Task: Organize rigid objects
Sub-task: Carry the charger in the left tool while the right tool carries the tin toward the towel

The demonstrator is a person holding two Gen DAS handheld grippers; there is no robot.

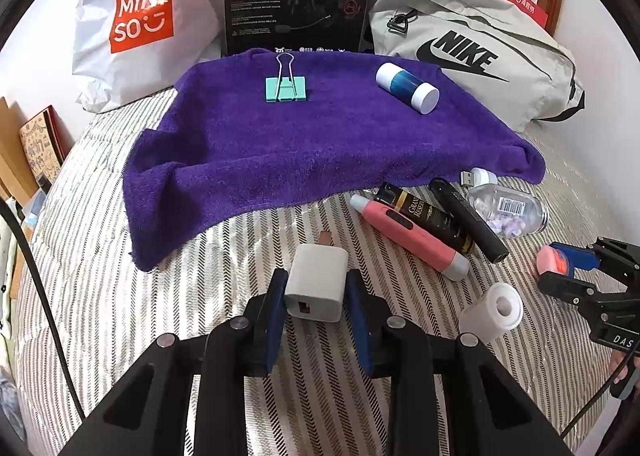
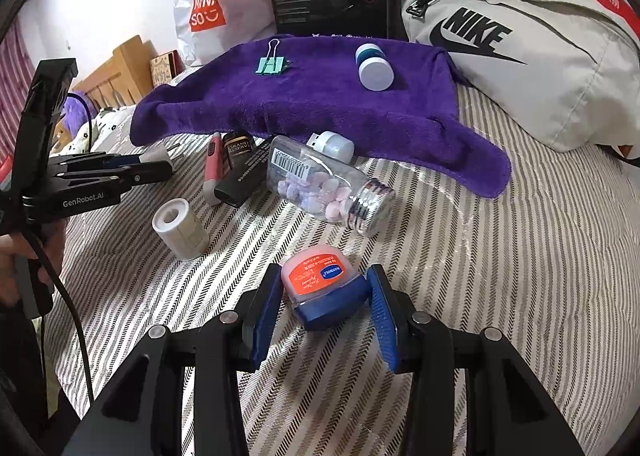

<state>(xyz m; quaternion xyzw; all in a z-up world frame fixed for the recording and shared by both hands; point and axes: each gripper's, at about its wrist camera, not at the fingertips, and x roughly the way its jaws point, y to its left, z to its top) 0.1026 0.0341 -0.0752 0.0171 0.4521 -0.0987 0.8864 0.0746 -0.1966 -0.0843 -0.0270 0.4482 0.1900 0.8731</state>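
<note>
White charger cube [image 1: 317,288] and pink balm jar [image 2: 320,288] — each sits between a gripper's blue pads on a striped bedspread [image 2: 500,276].

Left gripper [image 1: 316,296] grips the cube; right gripper [image 2: 324,296] clamps the jar. Beyond, a purple towel [image 1: 320,143] holds a mint binder clip [image 1: 286,87] and a blue-and-white bottle [image 1: 408,87], well apart.

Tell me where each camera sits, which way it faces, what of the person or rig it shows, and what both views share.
Left wrist: behind the left gripper, facing the purple towel; its fingers flank a white charger; the right gripper shows at right.
Right wrist: behind the right gripper, facing likewise; its fingers flank a pink jar; the left gripper and a hand show at left.
Shared: towel, green binder clip, Nike bag.
</note>
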